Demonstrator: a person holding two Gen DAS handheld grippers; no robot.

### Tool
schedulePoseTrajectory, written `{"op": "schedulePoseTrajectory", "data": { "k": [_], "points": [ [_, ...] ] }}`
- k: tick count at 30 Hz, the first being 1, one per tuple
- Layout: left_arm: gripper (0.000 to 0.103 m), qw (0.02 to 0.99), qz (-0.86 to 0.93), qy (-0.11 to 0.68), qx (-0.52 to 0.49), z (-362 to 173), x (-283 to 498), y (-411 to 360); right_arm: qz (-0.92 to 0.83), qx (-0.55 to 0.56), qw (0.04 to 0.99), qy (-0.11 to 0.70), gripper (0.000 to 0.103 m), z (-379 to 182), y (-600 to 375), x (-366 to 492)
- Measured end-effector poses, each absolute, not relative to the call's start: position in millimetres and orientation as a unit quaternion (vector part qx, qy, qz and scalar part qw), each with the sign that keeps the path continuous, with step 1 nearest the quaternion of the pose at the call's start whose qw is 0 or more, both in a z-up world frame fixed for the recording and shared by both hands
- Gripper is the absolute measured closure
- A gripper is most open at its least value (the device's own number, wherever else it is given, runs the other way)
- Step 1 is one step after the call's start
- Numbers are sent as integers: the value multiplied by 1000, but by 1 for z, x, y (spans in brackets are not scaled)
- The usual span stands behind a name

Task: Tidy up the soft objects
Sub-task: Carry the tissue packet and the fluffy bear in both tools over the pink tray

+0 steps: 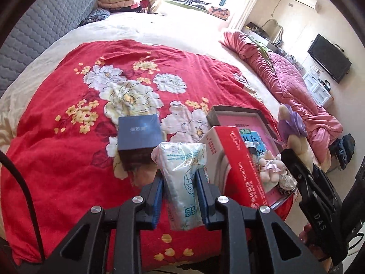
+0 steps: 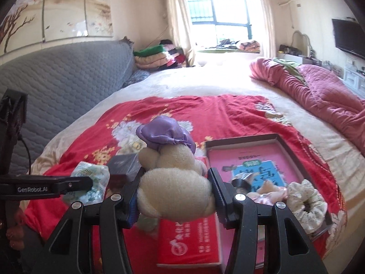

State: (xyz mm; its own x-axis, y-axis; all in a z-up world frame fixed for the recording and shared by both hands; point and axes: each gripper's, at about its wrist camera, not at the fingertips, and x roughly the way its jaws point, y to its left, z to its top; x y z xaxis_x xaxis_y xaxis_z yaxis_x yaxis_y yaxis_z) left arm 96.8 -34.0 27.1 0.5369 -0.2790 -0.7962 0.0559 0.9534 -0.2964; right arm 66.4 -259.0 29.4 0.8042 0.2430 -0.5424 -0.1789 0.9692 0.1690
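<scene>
My left gripper (image 1: 180, 178) is shut on a clear-wrapped pack of tissues (image 1: 182, 180), held above the red floral blanket (image 1: 68, 137). The pack also shows in the right wrist view (image 2: 91, 182). My right gripper (image 2: 174, 182) is shut on a cream plush toy with a purple hat (image 2: 171, 171), held over the red box (image 2: 189, 239). The toy also shows in the left wrist view (image 1: 294, 127). An open cardboard tray (image 2: 296, 148) holds a pink book, a small plush (image 2: 269, 189) and a floral scrunchie (image 2: 305, 205).
A dark blue box (image 1: 138, 137) stands on the blanket left of the tray. A crumpled pink quilt (image 1: 296, 86) lies at the bed's right side. A grey quilted headboard (image 2: 57, 80) is on the left, with folded blankets (image 2: 155, 57) behind.
</scene>
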Motion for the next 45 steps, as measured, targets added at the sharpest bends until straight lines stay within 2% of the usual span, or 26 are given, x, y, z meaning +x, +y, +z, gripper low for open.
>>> {"op": "schedulePoseTrajectory", "data": {
  "k": [14,26,45],
  "points": [
    [75,874,-171,451,-58,60,110,-155,-9,101,961,255,49,40,-366,61],
    [75,864,-184,469,-18,34,123,-204,-53,129,950,278,49,22,-409,63],
    [75,845,-203,494,1,-3,149,-244,-68,123,928,344,49,-13,-423,76]
  ]
}}
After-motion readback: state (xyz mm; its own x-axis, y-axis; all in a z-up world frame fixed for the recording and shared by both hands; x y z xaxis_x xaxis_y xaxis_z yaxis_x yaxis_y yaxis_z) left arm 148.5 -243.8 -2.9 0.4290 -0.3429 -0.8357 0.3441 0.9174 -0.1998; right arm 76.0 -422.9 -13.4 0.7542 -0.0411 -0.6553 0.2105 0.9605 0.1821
